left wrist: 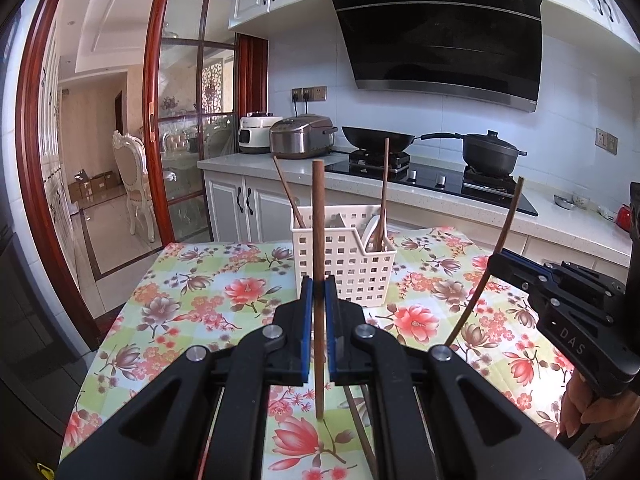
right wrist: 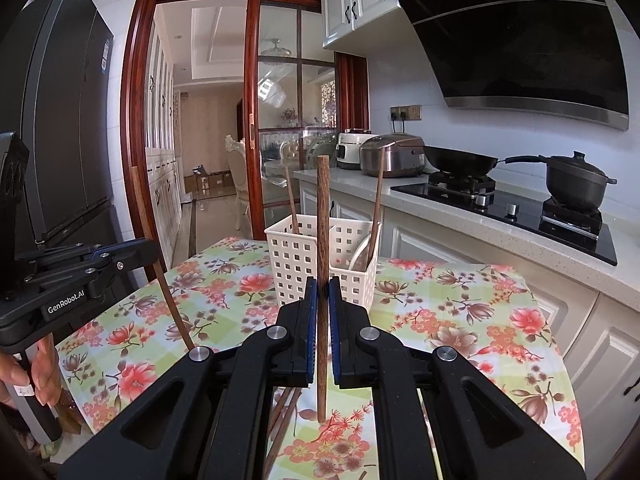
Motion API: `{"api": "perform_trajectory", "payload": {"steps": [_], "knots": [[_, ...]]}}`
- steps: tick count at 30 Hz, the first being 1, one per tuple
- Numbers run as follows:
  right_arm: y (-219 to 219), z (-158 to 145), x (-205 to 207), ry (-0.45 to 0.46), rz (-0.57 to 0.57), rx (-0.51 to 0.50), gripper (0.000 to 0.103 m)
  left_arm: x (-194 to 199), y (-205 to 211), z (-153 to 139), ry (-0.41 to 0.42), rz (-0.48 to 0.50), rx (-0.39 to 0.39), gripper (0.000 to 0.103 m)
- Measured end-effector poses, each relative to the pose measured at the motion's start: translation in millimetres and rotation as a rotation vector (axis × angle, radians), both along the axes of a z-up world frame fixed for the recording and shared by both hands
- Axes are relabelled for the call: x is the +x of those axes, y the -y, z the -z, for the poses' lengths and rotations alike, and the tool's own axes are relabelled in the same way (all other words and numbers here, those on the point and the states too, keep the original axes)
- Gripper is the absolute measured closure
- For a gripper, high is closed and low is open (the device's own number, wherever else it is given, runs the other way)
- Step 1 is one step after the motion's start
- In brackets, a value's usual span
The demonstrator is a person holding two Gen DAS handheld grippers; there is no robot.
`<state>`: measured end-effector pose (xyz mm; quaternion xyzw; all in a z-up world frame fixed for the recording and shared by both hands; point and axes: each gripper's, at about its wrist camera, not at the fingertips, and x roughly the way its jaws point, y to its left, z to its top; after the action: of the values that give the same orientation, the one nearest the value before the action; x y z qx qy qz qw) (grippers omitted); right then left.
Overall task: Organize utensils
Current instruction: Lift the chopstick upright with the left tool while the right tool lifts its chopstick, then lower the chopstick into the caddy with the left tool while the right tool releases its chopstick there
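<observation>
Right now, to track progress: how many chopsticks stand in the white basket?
2. A leaning chopstick in the left compartment of the basket; an upright chopstick in the right compartment, beside a white spoon. Shorter ones could hide inside.

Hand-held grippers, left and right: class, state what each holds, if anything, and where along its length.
Left hand-held gripper clamps an upright wooden chopstick around mid-length. Right hand-held gripper clamps a second chopstick likewise, around mid-length.

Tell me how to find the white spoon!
Find the flowery table, then the white basket standing on it. The spoon leans in the basket's right compartment beside a brown chopstick. It is the only white, curved thing there; everything else sticking up is a thin brown stick.
</observation>
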<state>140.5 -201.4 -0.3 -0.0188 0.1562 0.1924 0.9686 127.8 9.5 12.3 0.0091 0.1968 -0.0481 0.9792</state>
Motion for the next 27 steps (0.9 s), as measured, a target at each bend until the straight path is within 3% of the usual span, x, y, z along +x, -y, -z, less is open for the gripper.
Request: {"api": "perform_trajectory", "payload": {"steps": [15, 21, 27], "knots": [[-16, -22, 11, 0.036, -0.025, -0.052, 0.097, 14, 6, -14, 0.028, 0.030, 0.020, 0.097], [-13, -48, 41, 0.027, -0.026, -0.028, 0.097, 42, -4, -36, 0.011, 0.045, -0.028, 0.097], [-13, -78, 81, -0.003, -0.010, -0.009, 0.097, 80, -16, -79, 0.029, 0.037, -0.060, 0.097]]}}
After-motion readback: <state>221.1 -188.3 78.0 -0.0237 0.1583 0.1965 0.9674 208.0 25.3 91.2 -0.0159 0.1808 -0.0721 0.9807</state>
